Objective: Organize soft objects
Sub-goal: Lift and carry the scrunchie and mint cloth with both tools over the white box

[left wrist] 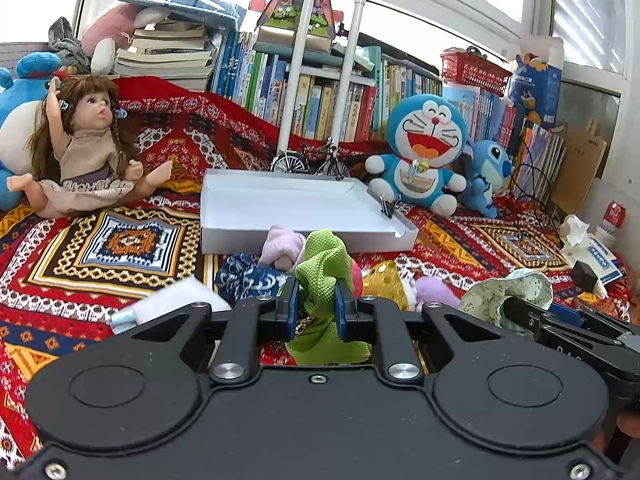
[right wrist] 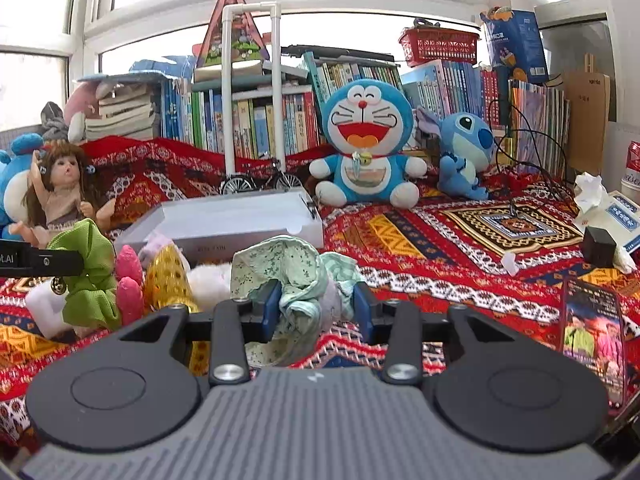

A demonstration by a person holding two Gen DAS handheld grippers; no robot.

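Observation:
My left gripper (left wrist: 316,308) is shut on a bright green mesh scrunchie (left wrist: 324,256), which bunches above and below the blue pads, clear of the blanket. My right gripper (right wrist: 316,312) is shut on a pale green floral cloth scrunchie (right wrist: 280,264), also raised. Each view shows the other hand's load: the floral piece (left wrist: 508,284) at the right, the green one (right wrist: 86,264) at the left. Between them lie more soft pieces: navy patterned (left wrist: 248,280), pale pink (left wrist: 284,246), gold (right wrist: 168,276), hot pink (right wrist: 129,280). A shallow white tray (left wrist: 304,236) stands just behind the pile.
A doll (left wrist: 84,152) sits at the left. A Doraemon plush (right wrist: 366,140) and a blue Stitch plush (right wrist: 464,148) stand behind the tray, near a model bicycle (left wrist: 308,164) and rows of books. Tissues, a black cube (right wrist: 598,246) and a printed card (right wrist: 594,332) lie at the right.

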